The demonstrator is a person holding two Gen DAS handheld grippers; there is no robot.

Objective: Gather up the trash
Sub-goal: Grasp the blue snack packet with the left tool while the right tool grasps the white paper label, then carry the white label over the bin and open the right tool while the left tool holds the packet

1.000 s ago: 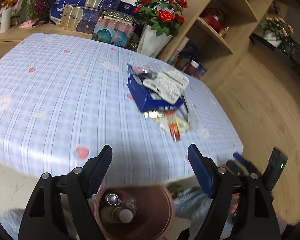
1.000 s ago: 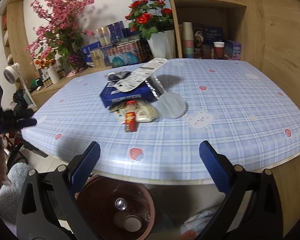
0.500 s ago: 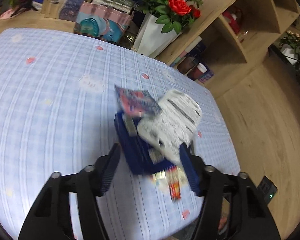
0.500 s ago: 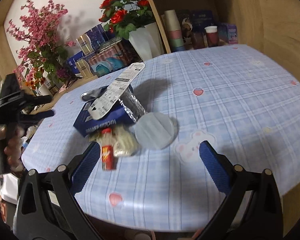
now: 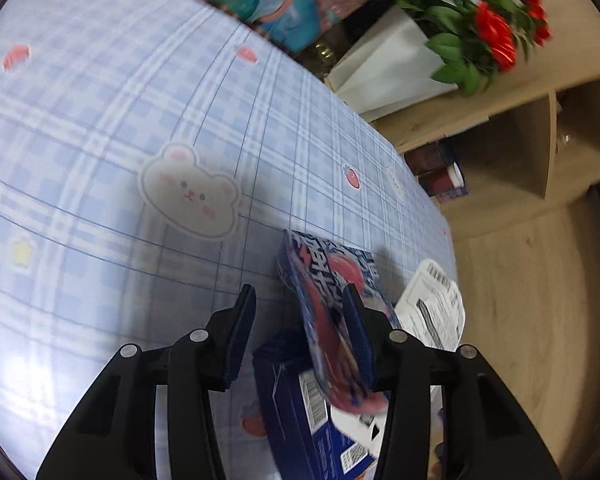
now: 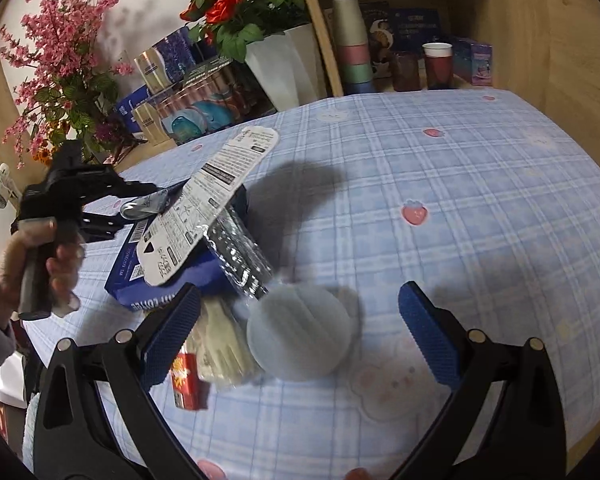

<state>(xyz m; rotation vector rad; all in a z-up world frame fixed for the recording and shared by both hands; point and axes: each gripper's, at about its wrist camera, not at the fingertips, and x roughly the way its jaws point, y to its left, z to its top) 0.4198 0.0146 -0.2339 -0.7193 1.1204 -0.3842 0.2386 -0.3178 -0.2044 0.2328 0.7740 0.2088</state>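
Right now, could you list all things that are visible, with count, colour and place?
tablecloth: one, blue plaid, covers the table
box: one, dark blue, table's left part
snack wrapper: one, blue-red, on the box
backing card: one, white, leaning on the box
round pad: one, grey-blue, near edge
red packet: one, beside the pad
rose vase: one, white, behind the table
paper cups: one stack, shelf
left gripper: closing around the wrapper
right gripper: open, over the pad

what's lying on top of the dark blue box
A long white printed card leans across the dark blue box, with a crinkled clear wrapper beneath it and a red-and-blue snack packet at the far end. The box's top face is mostly covered.
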